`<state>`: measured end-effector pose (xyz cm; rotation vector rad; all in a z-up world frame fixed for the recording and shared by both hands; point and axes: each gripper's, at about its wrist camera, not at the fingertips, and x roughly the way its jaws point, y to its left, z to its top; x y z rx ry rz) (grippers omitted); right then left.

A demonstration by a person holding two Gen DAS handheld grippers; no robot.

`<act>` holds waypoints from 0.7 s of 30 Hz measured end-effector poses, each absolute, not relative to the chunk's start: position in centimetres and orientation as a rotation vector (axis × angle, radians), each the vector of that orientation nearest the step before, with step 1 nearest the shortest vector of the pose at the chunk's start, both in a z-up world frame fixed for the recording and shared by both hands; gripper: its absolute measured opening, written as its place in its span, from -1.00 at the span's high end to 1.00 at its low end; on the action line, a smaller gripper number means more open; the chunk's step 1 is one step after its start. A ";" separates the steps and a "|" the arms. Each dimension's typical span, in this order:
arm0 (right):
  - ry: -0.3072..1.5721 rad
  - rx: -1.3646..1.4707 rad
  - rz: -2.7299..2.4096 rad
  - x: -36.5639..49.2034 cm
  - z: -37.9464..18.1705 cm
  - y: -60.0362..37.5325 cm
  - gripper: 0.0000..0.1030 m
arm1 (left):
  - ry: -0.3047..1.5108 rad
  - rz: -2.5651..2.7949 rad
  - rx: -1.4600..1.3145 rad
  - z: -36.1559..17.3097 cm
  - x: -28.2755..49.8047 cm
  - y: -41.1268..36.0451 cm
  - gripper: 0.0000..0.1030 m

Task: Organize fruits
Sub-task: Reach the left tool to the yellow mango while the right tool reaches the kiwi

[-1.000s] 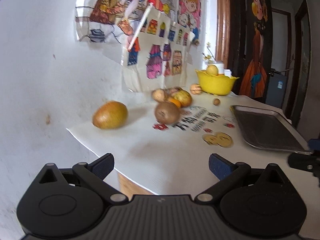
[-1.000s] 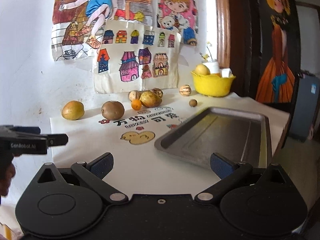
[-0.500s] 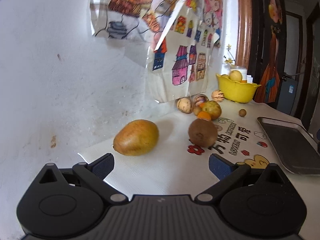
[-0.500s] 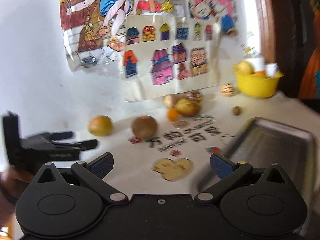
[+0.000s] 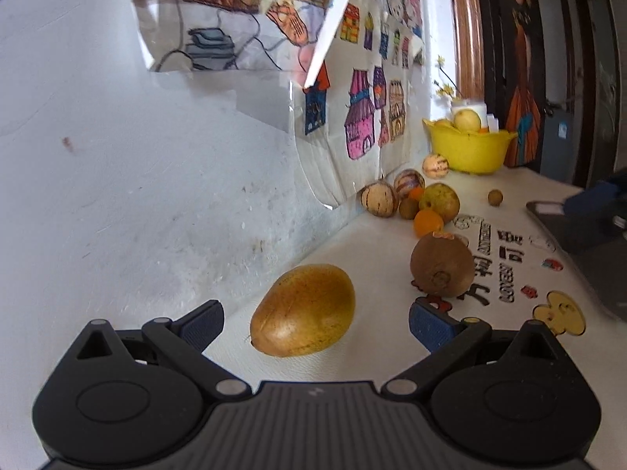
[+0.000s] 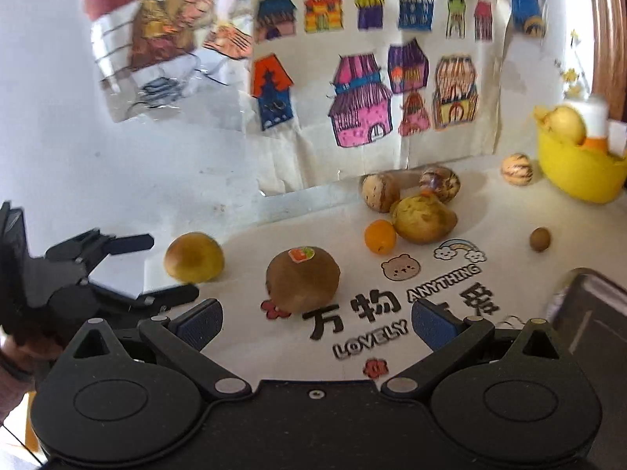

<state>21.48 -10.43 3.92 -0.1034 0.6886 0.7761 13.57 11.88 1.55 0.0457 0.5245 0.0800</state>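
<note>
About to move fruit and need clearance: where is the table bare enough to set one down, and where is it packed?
Bare: the dark tray, and the printed mat between the brown fruit and that tray. Also free: mat around the small brown nut. Crowded: the cluster near the wall around the orange, up to the yellow bowl.

The left gripper (image 5: 315, 321) is showing a matte black body with a ribbed centre plate, round discs and silver screws; its fingers are wearing dark blue pads (image 5: 203, 323). The right gripper (image 6: 316, 321) is looking identical; blue pads (image 6: 433, 323), triangular cut-outs, silver screws.
</note>
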 end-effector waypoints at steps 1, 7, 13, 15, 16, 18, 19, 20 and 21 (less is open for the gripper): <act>0.699 -0.094 0.778 22.1 3.6 -10.1 -0.99 | 0.531 0.076 0.057 1.4 13.8 11.9 -0.99; 0.768 -0.059 0.815 25.2 1.5 -7.6 -0.85 | 0.564 0.052 0.085 0.9 15.1 12.2 -0.96; 0.783 -0.053 0.830 26.8 -0.4 -6.1 -0.74 | 0.590 0.038 0.064 0.4 16.2 12.6 -0.87; 0.790 -0.039 0.833 27.2 -0.8 -6.1 -0.67 | 0.602 0.033 0.067 0.2 16.4 12.7 -0.82; 0.794 -0.033 0.838 27.3 -1.0 -6.0 -0.66 | 0.606 0.031 0.068 0.1 16.4 12.7 -0.81; 0.797 -0.021 0.855 27.6 -1.3 -5.9 -0.59 | 0.614 0.021 0.060 0.0 16.6 12.9 -0.78; 0.796 -0.016 0.863 27.6 -1.3 -5.9 -0.58 | 0.617 0.017 0.050 0.0 16.7 12.9 -0.77; 0.794 -0.013 0.870 27.5 -1.3 -5.9 -0.55 | 0.619 0.014 0.039 -0.1 16.8 13.1 -0.74; 0.792 -0.012 0.876 27.6 -1.4 -5.7 -0.52 | 0.619 0.012 0.033 -0.1 16.8 13.1 -0.71</act>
